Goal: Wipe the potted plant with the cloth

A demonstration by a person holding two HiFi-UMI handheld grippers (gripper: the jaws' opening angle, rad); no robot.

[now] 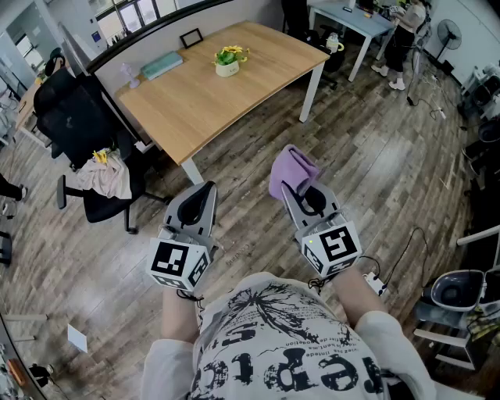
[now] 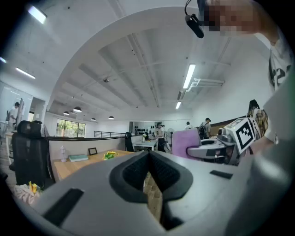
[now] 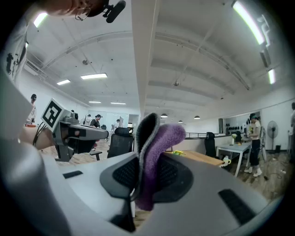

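A small potted plant (image 1: 228,61) with yellow-green leaves in a white pot stands on the wooden table (image 1: 203,94) far ahead; it shows tiny in the left gripper view (image 2: 109,155) and just past the cloth in the right gripper view (image 3: 177,152). My right gripper (image 1: 295,187) is shut on a purple cloth (image 1: 290,172), which sticks up between its jaws (image 3: 154,152). The left gripper (image 1: 205,192) is shut with nothing in it (image 2: 148,154). Both grippers are held level above the wooden floor, well short of the table. The cloth also shows at the right of the left gripper view (image 2: 184,143).
A black office chair (image 1: 74,129) draped with a cloth stands left of the table. On the table lie a teal book (image 1: 162,64) and a small photo frame (image 1: 191,37). A white desk (image 1: 351,19) with a person beside it stands at the back right. Cables and a bin (image 1: 457,291) lie at right.
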